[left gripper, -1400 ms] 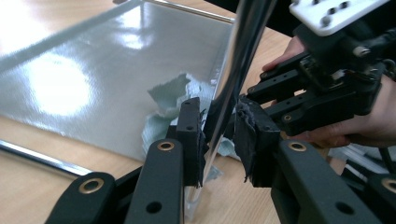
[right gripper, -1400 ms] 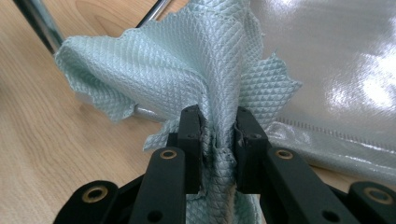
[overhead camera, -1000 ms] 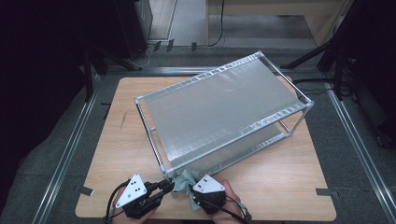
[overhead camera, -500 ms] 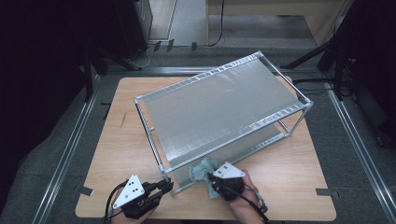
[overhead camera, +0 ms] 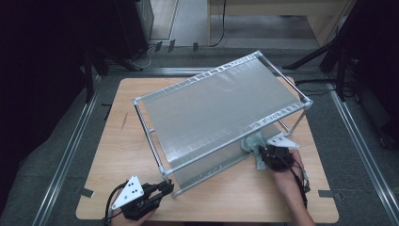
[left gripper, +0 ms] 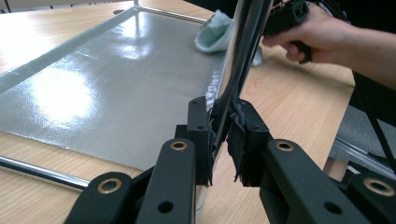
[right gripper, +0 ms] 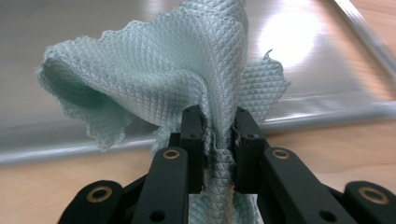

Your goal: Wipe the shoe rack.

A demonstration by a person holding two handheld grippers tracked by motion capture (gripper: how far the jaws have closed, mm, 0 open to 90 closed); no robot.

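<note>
Left tongs [left gripper: 219,135] pinch the rack's chrome post [left gripper: 243,60]; right tongs [right gripper: 219,140] pinch the unmarked mint cloth [right gripper: 163,74].

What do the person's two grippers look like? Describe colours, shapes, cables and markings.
Both the left gripper and right gripper are black with brass-ringed pivots. Each has a grey three-cornered plate on top, the left one's with dark dots, and a black cable trailing. The forearms are bare.

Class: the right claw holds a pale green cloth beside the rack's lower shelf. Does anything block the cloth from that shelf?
Nothing visible does. The cloth, pinched in the right claw, sits at the lower shelf edge, below the top shelf. The left claw grips a corner post away from it.
</note>
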